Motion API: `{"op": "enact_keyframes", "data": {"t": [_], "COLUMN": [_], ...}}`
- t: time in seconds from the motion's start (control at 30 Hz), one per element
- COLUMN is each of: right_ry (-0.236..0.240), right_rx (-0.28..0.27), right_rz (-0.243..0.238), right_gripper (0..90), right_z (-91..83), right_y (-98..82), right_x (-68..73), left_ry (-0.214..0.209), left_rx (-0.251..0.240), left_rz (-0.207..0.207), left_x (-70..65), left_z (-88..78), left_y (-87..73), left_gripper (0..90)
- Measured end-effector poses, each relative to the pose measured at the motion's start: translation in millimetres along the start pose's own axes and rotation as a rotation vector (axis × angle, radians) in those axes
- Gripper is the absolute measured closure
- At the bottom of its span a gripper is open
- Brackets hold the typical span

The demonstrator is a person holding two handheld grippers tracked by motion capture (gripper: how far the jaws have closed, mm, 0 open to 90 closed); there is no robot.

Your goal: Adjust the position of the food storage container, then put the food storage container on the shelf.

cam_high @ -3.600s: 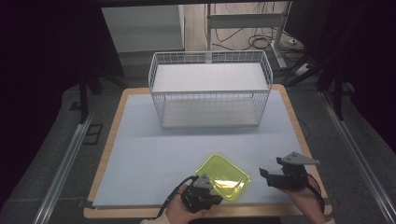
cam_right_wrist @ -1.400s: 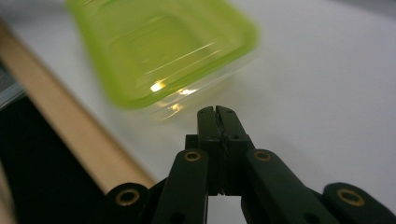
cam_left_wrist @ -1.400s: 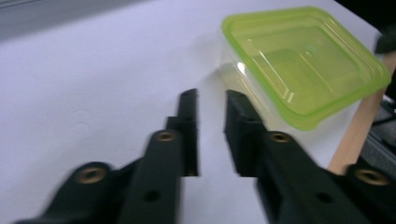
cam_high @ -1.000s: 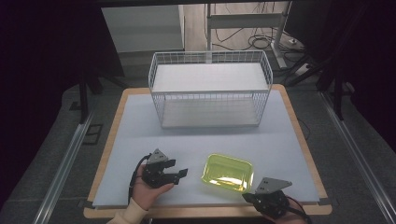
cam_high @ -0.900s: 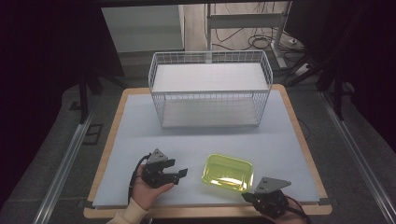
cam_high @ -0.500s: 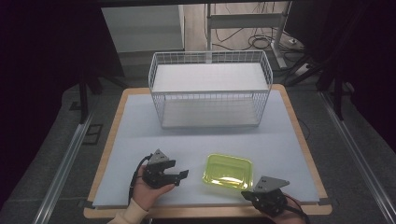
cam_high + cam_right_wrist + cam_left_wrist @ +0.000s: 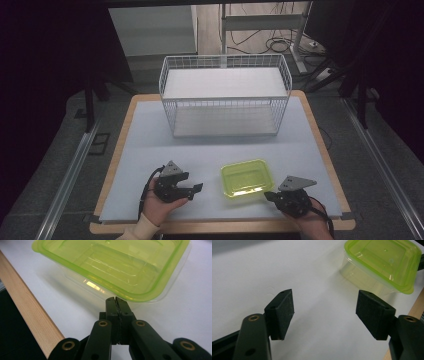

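A clear box with a yellow-green lid [image 7: 246,177] lies flat on the pale mat, near the table's front edge. My left gripper [image 7: 195,189] rests to its left, a short gap away, pointing toward it. Its jaws have just been opening and stand open with nothing between them. In the left gripper view the pads [image 7: 280,310] frame bare mat and the box [image 7: 384,262] sits beyond them at the upper right. My right gripper [image 7: 268,196] is shut, empty, at the box's near right corner. In the right gripper view its tips [image 7: 116,301] sit just under the lid's rim [image 7: 140,298].
A white wire basket [image 7: 225,100] with a flat shelf stands at the back of the table. The wooden table edge [image 7: 32,320] runs close beside my right gripper. Open mat [image 7: 200,152] lies between the basket and the box.
Earlier the box sat tilted by my left gripper; it now lies straight with that gripper off to its left. My right gripper came to its near corner, edging forward this last second.
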State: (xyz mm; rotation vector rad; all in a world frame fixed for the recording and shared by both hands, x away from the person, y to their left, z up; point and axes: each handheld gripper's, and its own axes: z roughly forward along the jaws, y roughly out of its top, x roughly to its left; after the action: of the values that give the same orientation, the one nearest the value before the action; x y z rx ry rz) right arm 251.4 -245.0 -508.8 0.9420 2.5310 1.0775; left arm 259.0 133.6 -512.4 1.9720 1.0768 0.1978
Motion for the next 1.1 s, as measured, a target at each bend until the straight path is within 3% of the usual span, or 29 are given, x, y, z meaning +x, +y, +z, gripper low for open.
{"op": "enact_keyframes", "data": {"t": [0.2,0.33,0.43,0.53,0.77,0.83,0.87,0.9,0.93,1.0,1.1], "right_ry": [0.009,-0.015,-0.048,-0.075,-0.056,-0.051,-0.04,-0.04,-0.033,-0.026,0.019], "right_rx": [-0.019,-0.048,-0.08,-0.123,-0.144,-0.144,-0.152,-0.152,-0.148,-0.152,-0.15], "right_rz": [-0.002,0.02,0.048,0.098,0.136,0.137,0.142,0.142,0.148,0.156,0.199], "right_gripper": [88.7,88.6,88.5,88.5,85.2,78.3,58.9,58.9,52.1,47.7,39.3], "right_z": [-12.8,-28.8,-40.7,-44.8,-39.4,-37.9,-38.0,-38.0,-39.1,-39.3,-36.7], "right_y": [-3.9,-7.7,-8.2,-3.2,4.8,4.9,5.2,5.2,6.5,7.2,11.0], "right_x": [1.6,-5.0,-16.1,-34.6,-48.1,-49.5,-50.1,-50.1,-50.4,-50.9,-54.9], "left_ry": [0.001,0.001,-0.001,-0.007,-0.017,-0.027,-0.046,-0.046,-0.055,-0.082,-0.126], "left_rx": [0.01,0.0,-0.007,-0.014,-0.032,-0.032,-0.029,-0.029,-0.029,-0.027,-0.026], "left_rz": [0.0,-0.007,-0.015,-0.05,-0.104,-0.114,-0.119,-0.119,-0.122,-0.127,-0.149], "left_x": [2.3,0.8,-0.3,0.8,1.1,-0.5,-3.4,-3.4,-5.2,-8.9,-12.6], "left_z": [0.4,-0.6,-3.3,-8.0,-14.4,-14.0,-12.8,-12.8,-11.8,-9.8,-6.6], "left_y": [-1.0,-1.3,-2.7,-5.4,-6.2,-5.1,-3.5,-3.5,-2.6,0.1,3.7], "left_gripper": [30.5,30.6,30.7,31.0,31.3,31.2,31.0,30.9,31.0,31.2,31.8]}}
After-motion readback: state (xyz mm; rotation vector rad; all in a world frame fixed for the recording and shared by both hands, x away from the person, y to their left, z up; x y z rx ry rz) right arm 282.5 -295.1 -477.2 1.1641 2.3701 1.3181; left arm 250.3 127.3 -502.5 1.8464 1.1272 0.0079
